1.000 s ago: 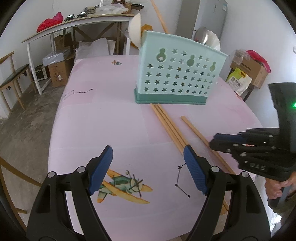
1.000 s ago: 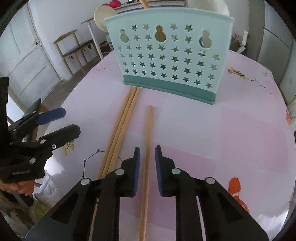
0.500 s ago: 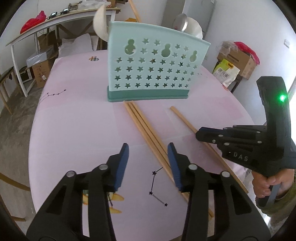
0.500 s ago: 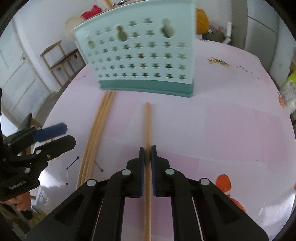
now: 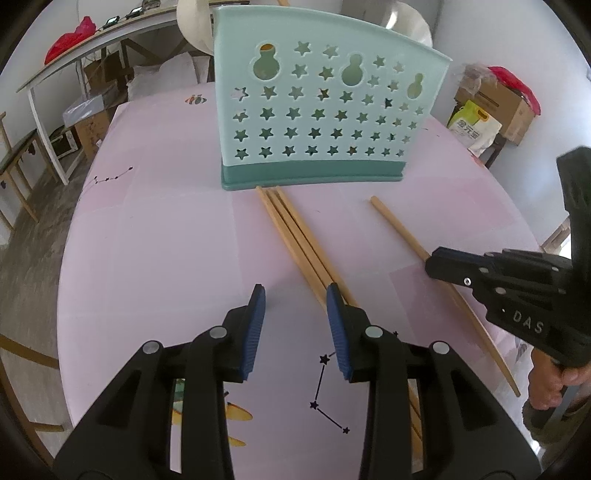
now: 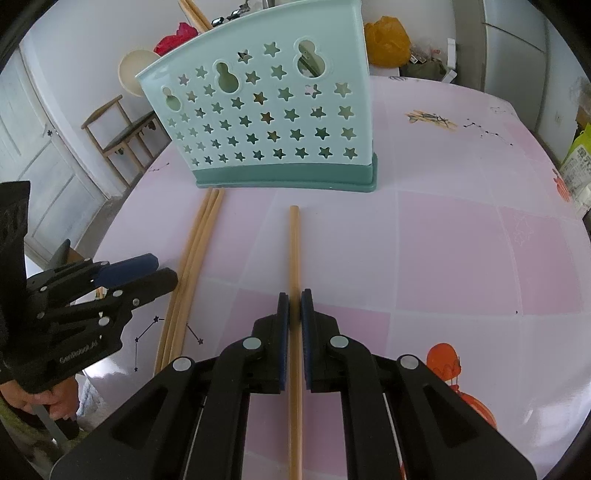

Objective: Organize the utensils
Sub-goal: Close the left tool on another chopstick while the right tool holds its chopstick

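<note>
A mint-green utensil holder point(image 5: 314, 110) point(image 6: 266, 122) with star holes stands upright on the pink table point(image 5: 147, 240). Three wooden chopsticks point(image 5: 295, 236) point(image 6: 195, 251) lie side by side, running from its base toward me. My left gripper point(image 5: 295, 291) point(image 6: 155, 267) hangs over the cloth just left of them. Its jaws are closing with nothing between them, and the right pad sits beside the bundle. A single chopstick point(image 5: 399, 229) point(image 6: 294, 251) lies apart to the right. My right gripper point(image 6: 294, 295) point(image 5: 443, 258) is shut on it, low at the table.
A white plate point(image 5: 194, 22) shows behind the holder. A wooden chair point(image 6: 122, 129) and a door stand past the table's left edge. Cardboard boxes and a bag point(image 5: 476, 125) sit on the floor at the right. A hand point(image 5: 550, 384) holds the right gripper's handle.
The left gripper's jaws narrowed a lot and it slid toward the three chopsticks. The right gripper's pads closed onto the single chopstick and its wrist rolled.
</note>
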`<state>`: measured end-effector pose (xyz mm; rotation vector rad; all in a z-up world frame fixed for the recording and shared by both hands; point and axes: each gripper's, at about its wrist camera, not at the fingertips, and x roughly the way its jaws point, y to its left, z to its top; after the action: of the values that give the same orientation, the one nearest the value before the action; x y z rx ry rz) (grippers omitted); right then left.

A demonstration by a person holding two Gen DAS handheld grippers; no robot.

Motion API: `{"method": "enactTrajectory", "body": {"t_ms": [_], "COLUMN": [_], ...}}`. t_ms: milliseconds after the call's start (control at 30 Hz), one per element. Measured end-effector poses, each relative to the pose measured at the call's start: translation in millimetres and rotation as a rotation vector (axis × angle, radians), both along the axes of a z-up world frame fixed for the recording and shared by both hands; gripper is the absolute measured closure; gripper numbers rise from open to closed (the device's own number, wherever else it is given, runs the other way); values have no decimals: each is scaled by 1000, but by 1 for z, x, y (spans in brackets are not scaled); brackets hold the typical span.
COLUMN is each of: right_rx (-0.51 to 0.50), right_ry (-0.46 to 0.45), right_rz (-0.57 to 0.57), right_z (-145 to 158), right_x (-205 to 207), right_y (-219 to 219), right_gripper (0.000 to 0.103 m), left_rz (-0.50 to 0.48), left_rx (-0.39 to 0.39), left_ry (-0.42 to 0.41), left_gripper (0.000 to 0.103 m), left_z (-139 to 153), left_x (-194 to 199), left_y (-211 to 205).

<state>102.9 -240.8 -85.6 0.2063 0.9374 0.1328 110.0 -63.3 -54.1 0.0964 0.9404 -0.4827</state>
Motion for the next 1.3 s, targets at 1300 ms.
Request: {"method": "enactTrajectory", "body": {"t_ms": [1300], "right_rx": [-7], "right_ry": [1], "right_rz": [-2], "right_z": [0], "right_x": [-1], "right_y": [0], "right_gripper": [96], "left_rz": [31], "left_rx": [85], "left_ry": [-55], "left_gripper": [69], "left_z": [-3], "left_x": [11], "left_y": [-5]}}
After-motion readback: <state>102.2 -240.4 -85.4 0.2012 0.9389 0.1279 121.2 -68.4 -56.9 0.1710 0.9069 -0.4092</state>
